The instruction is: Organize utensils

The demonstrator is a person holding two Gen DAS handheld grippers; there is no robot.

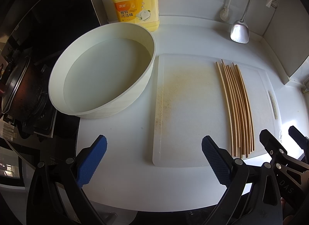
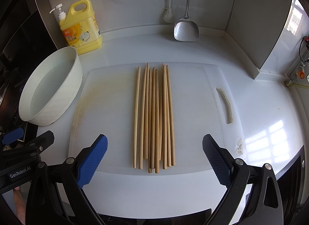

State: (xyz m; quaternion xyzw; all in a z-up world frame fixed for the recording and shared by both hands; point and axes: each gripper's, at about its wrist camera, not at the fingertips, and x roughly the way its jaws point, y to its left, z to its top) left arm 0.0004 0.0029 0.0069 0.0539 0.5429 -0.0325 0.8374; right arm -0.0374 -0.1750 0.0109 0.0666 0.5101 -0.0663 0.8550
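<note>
White counter [image 2: 146, 47] (stove pot [image 1: 17, 89] only from left) holds chopsticks [image 2: 154, 116].

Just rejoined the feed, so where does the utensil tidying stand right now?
Done: the chopsticks lie side by side in one bundle on the cutting board. In hand: nothing; the left gripper and right gripper are both open and empty, the right one lined up with the bundle. Left: picking them up. The white basin holds only water.

Basin [image 2: 58, 97] just left of board [image 2: 193, 82]
</note>
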